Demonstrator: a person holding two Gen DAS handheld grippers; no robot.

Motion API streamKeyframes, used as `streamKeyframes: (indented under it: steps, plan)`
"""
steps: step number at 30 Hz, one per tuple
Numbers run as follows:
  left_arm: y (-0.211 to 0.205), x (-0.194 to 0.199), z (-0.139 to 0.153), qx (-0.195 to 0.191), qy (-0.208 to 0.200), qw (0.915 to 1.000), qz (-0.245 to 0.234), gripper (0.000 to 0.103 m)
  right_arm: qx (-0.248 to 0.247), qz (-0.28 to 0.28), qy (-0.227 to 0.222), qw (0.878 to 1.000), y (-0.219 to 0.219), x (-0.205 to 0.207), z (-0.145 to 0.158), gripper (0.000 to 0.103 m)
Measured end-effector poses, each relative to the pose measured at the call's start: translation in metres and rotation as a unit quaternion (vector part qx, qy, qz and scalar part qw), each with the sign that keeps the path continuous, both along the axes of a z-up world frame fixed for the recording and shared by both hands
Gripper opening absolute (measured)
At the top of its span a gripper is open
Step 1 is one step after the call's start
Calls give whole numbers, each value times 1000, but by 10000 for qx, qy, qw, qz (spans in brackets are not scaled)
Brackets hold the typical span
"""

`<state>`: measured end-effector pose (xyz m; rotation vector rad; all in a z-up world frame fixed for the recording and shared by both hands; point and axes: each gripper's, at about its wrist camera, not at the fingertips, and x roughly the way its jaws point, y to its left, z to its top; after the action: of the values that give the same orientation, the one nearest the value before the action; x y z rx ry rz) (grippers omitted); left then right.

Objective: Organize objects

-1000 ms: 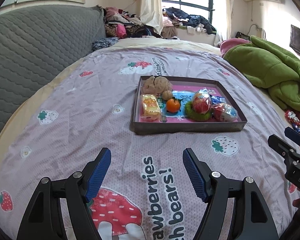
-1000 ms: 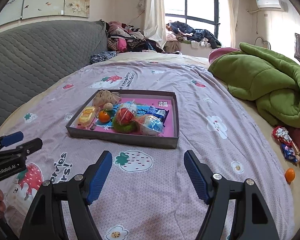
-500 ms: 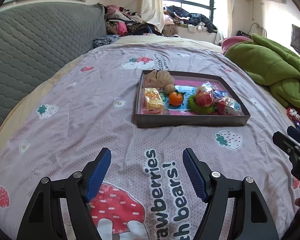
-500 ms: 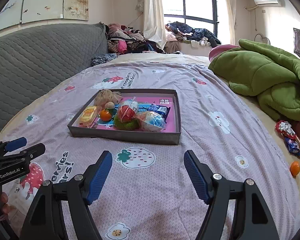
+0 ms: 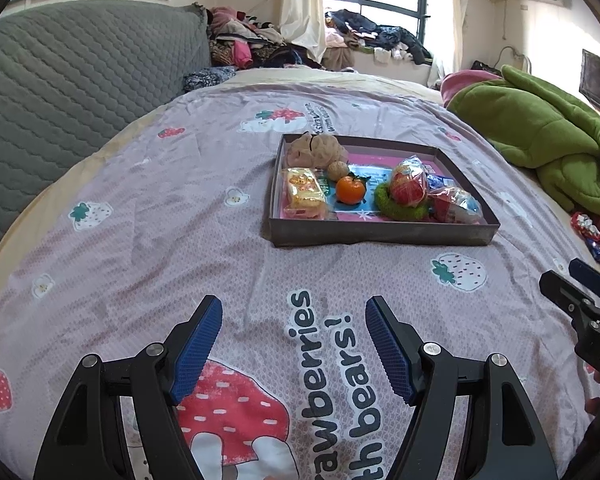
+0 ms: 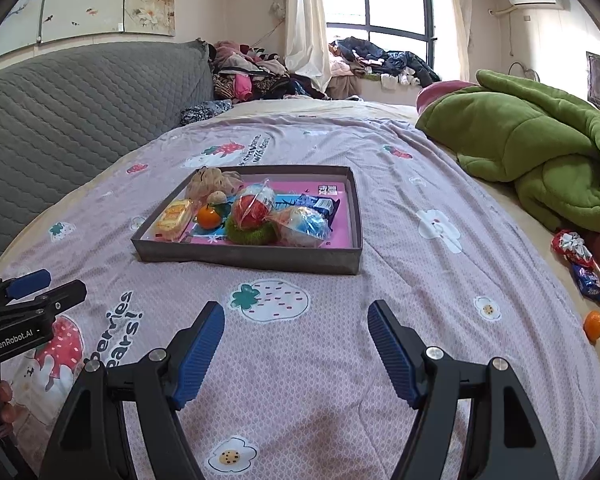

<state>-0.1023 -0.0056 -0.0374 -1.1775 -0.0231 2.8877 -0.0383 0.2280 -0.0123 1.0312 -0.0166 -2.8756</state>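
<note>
grippers hang over the bedspread (image 5: 180, 240), left gripper (image 5: 293, 344) and right gripper (image 6: 296, 348) both spread wide and pinching nothing. ahead sits the tray (image 6: 252, 258) of snacks; a loose orange (image 6: 593, 325) lies far right.

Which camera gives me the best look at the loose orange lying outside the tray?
The right wrist view: the loose orange lies in plain sight on the bed's right edge, below the candy wrappers, far from the tray. The left wrist view shows the wrappers at its right edge but not this orange.
</note>
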Motion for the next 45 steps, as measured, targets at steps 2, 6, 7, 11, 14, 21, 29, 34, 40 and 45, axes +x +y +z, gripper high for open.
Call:
streamKeyframes:
  steps: [2, 6, 7, 11, 14, 21, 29, 34, 40, 45]
  plan:
    - [0, 0, -2, 8, -7, 10000, 12, 75, -31, 4, -5, 10000, 1, 1, -2, 74]
    - [0, 2, -3, -15, 15, 10000, 10, 75, -44, 26, -17, 10000, 0, 3, -4, 74]
    - [0, 2, -3, -14, 20, 10000, 4, 75, -32, 15, -10, 10000, 0, 3, -5, 74]
    - [1, 3, -6, -33, 4, 10000, -22, 75, -55, 1, -38, 10000, 0, 5, -9, 74]
    - [0, 4, -9, -32, -14, 10000, -8, 75, -58, -23, -65, 10000, 1, 3, -12, 74]
    - [-3, 4, -18, 33, -69, 10000, 0, 75, -66, -38, -90, 9999, 1, 5, -17, 74]
    - [-2, 4, -23, -9, -44, 10000, -36, 75, -131, -115, -167, 9997, 5, 4, -25, 74]
    - [-1, 3, -25, -8, -54, 10000, -56, 75, -154, -153, -186, 9996, 8, 4, -28, 74]
    - [0, 3, -26, -9, -39, 10000, -46, 75, -199, -123, -198, 9995, 9, 5, -30, 74]
    - [0, 3, -25, -31, -21, 10000, -69, 75, -189, -82, -160, 9997, 7, 6, -30, 74]
